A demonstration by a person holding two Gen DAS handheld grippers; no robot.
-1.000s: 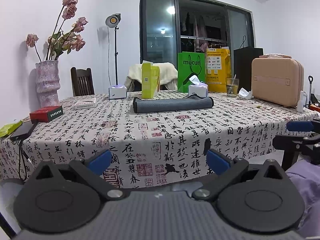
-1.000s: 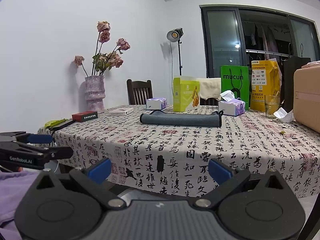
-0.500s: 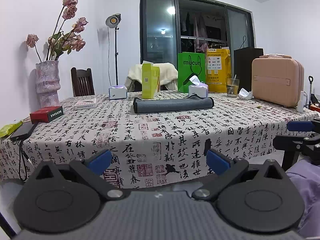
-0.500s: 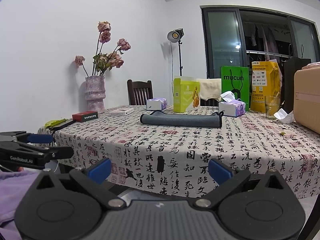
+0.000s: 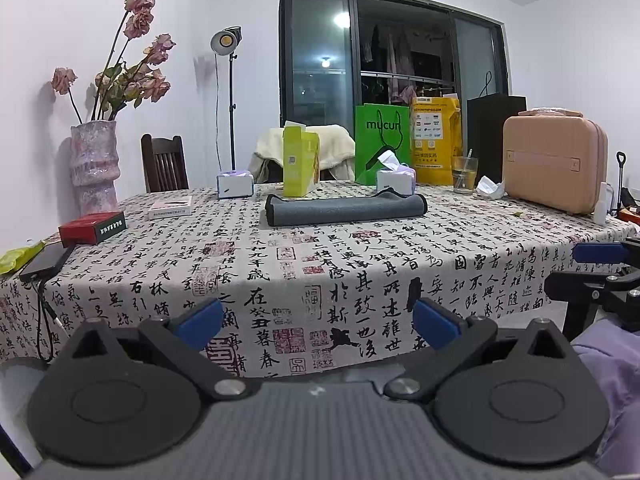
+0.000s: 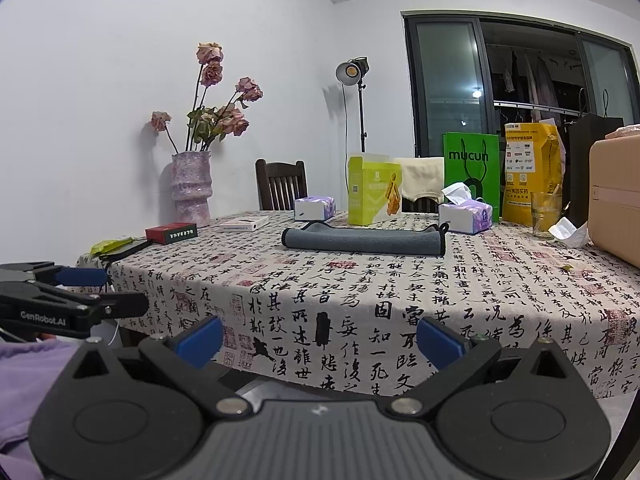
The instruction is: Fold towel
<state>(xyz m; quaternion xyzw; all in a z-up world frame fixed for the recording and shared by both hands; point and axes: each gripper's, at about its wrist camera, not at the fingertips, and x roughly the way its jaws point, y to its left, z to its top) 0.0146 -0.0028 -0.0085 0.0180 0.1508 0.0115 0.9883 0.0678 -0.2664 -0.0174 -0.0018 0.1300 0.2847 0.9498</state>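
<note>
A grey towel (image 5: 346, 210) lies folded into a long flat strip toward the far side of the table; it also shows in the right wrist view (image 6: 364, 240). My left gripper (image 5: 318, 322) is open and empty, held off the table's near edge, well short of the towel. My right gripper (image 6: 320, 338) is open and empty too, also off the near edge. Each gripper shows in the other's view: the right gripper at the right edge (image 5: 596, 272), the left gripper at the left edge (image 6: 76, 296).
The table (image 5: 360, 264) has a calligraphy-print cloth. Around the towel stand a yellow-green box (image 5: 300, 162), two tissue packs (image 5: 395, 180), a green bag (image 5: 382, 140), a glass (image 5: 465, 174), a pink case (image 5: 554, 164), a vase (image 5: 94, 160), a red box (image 5: 92, 228) and a phone (image 5: 46, 260).
</note>
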